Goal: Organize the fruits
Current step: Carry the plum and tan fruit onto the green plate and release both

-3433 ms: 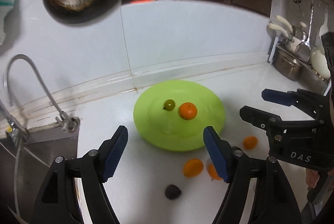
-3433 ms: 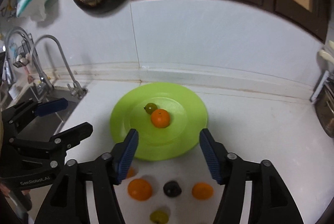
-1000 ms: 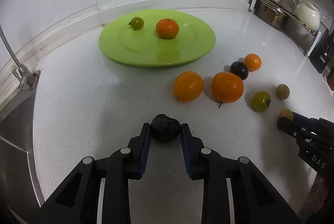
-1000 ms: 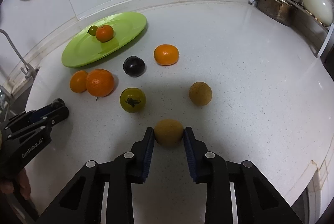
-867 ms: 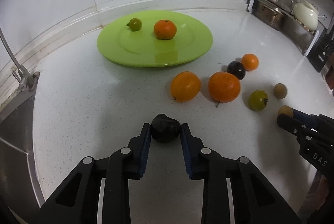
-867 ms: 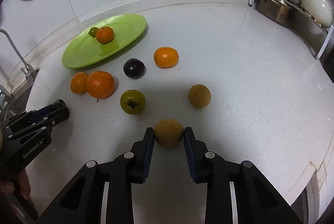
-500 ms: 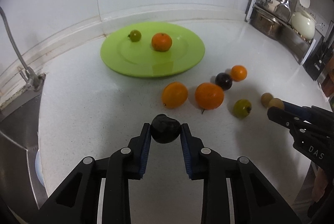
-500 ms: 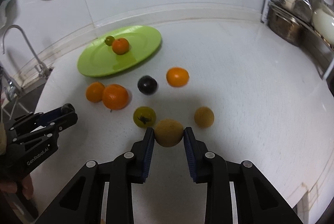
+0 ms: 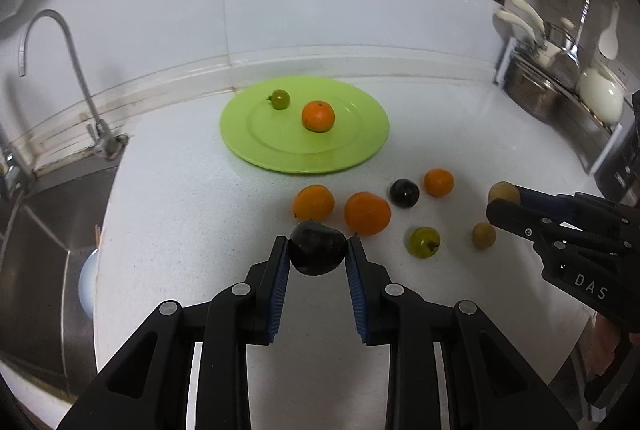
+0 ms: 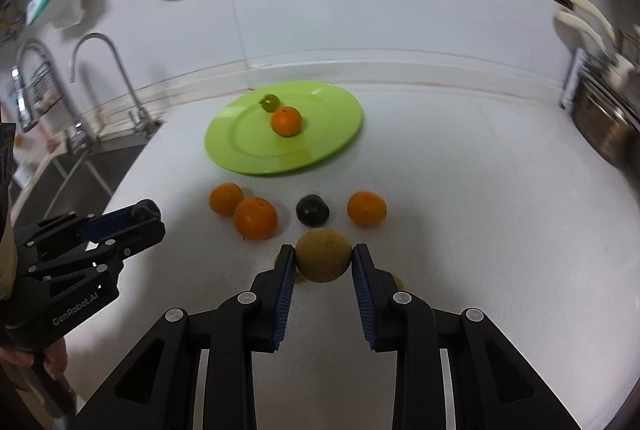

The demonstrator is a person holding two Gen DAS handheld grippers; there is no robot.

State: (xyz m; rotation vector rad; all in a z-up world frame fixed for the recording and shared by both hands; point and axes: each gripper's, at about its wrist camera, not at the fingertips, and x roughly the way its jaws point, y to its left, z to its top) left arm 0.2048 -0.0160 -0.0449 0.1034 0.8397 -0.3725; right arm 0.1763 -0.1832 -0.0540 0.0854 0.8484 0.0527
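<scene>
Left wrist: left tool point(image 9: 318, 254) clamped on dark plum point(image 9: 317, 248), held above white tabletop point(image 9: 192, 213), w/ green plate point(image 9: 360, 145) beyond. Right wrist: right tool point(image 10: 323, 262) clamped on tan round fruit point(image 10: 323, 254), above tabletop near loose oranges point(image 10: 255, 218).

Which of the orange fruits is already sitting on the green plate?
The orange fruit beside the small green fruit on the green plate; the other three lie on the counter.
</scene>
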